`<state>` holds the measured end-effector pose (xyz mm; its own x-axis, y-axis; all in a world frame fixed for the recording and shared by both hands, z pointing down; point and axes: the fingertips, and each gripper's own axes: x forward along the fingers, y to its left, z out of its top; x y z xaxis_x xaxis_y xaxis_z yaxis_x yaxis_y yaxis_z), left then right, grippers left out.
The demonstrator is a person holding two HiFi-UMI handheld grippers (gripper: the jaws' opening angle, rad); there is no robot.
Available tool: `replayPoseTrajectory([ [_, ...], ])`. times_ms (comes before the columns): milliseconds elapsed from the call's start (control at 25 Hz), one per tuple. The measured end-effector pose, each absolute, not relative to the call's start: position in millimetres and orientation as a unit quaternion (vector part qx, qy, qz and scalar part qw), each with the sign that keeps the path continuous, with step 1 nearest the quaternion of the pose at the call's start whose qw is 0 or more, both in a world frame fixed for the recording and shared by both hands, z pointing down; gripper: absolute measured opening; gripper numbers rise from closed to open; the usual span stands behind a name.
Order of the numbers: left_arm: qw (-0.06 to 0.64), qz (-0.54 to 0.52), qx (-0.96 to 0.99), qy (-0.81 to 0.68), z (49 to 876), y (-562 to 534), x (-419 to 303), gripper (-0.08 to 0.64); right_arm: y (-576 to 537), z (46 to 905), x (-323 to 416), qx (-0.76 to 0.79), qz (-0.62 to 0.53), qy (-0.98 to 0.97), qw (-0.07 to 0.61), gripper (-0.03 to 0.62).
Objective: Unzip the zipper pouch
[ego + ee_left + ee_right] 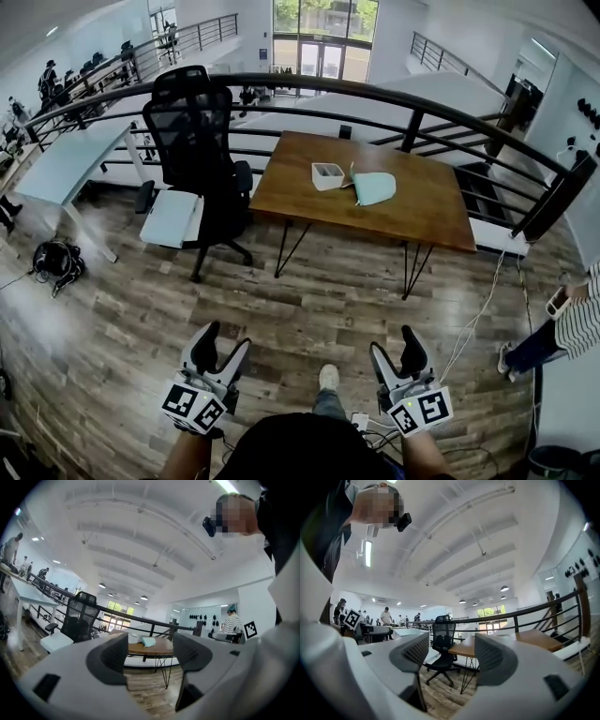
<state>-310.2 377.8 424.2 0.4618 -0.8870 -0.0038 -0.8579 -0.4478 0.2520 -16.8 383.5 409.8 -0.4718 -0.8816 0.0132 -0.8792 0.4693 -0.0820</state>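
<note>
Left gripper (pixel 225 339) and right gripper (pixel 394 345): jaws wide apart, empty, well short of the wooden table (pixel 422 211). The teal zipper pouch (pixel 374 187) lies on it, beside the white box (pixel 327 175). Unanchored, the pouch may slide when its zipper is pulled.

The left hand-held gripper (pixel 227 338) and the right hand-held gripper (pixel 393 340) are held low in front of the person's body, side by side and well apart. Both point forward and level, with jaws spread wide and nothing between them.
</note>
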Motion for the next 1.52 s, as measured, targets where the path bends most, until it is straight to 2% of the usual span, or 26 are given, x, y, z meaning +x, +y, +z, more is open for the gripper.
replayPoseTrajectory([
  [360, 0.095, -0.064, 0.858, -0.500, 404, 302, -254, 0.307, 302, 404, 40, -0.524, -0.057, 0.849, 0.038, 0.278],
  [960, 0.100, -0.055, 0.845, -0.522, 410, 199, -153, 0.301, 194, 418, 136, -0.502, -0.090, 0.859, 0.038, 0.235],
  [1080, 0.095, -0.040, 0.846, -0.524, 409, 186, -146, 0.301, 183, 420, 148, -0.505, -0.101, 0.856, 0.046, 0.213],
  [1520, 0.096, -0.041, 0.864, -0.493, 416, 83, -119, 0.301, 109, 425, 174, -0.534, -0.098, 0.839, 0.039, 0.201],
])
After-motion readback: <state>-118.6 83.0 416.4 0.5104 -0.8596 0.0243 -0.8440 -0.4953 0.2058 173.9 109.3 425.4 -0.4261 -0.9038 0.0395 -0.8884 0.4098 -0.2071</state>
